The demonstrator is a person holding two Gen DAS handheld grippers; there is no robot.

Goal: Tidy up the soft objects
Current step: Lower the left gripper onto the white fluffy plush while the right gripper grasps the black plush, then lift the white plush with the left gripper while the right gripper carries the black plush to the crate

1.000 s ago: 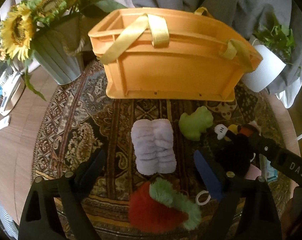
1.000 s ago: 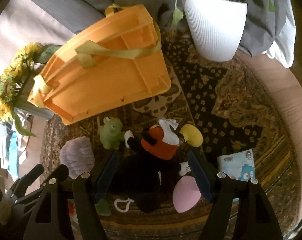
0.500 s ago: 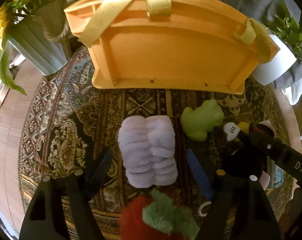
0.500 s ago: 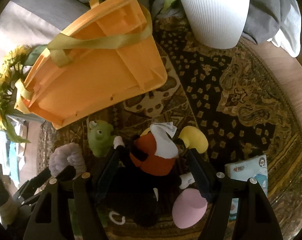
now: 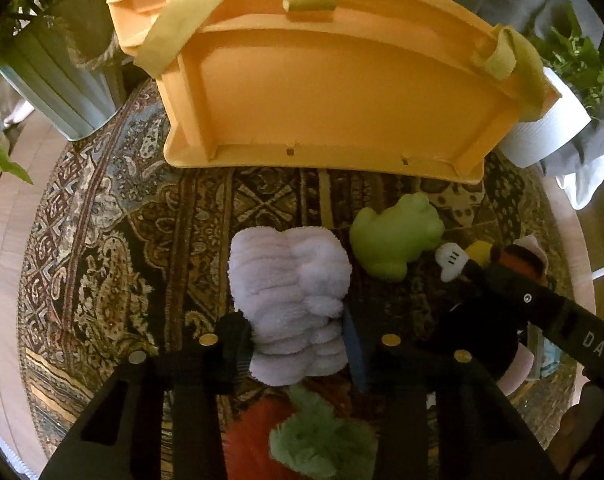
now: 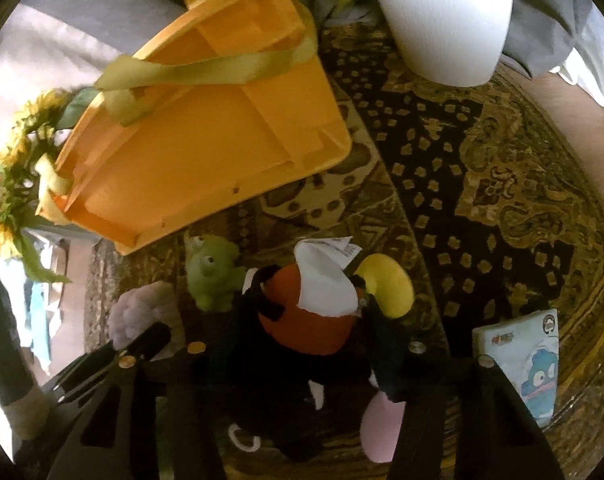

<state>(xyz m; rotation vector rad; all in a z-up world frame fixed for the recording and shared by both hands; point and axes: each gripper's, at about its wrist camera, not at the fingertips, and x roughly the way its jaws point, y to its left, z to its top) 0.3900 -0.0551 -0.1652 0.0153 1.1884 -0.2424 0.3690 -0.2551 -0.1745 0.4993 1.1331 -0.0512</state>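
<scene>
An orange crate (image 5: pixel 334 92) with yellow straps stands at the back of the patterned rug; it also shows in the right wrist view (image 6: pixel 206 136). My left gripper (image 5: pixel 298 340) is closed on the near end of a fluffy lilac towel (image 5: pixel 290 280). My right gripper (image 6: pixel 306 320) is closed on a black plush toy with orange shorts (image 6: pixel 302 320) and a yellow shoe; this toy also shows in the left wrist view (image 5: pixel 478 312). A green frog toy (image 5: pixel 394 236) lies between them. A red and green fluffy toy (image 5: pixel 302 440) lies below the left gripper.
A grey-blue sunflower pot (image 5: pixel 62 80) stands left of the crate and a white plant pot (image 6: pixel 442 20) to its right. A tissue pack (image 6: pixel 526 360) and a pink soft thing (image 6: pixel 382 428) lie at the right. The rug covers a round wooden table (image 5: pixel 2 260).
Both grippers moved forward and down and closed: the left onto the lilac towel, the right onto the black plush toy. Both were open a second ago.
</scene>
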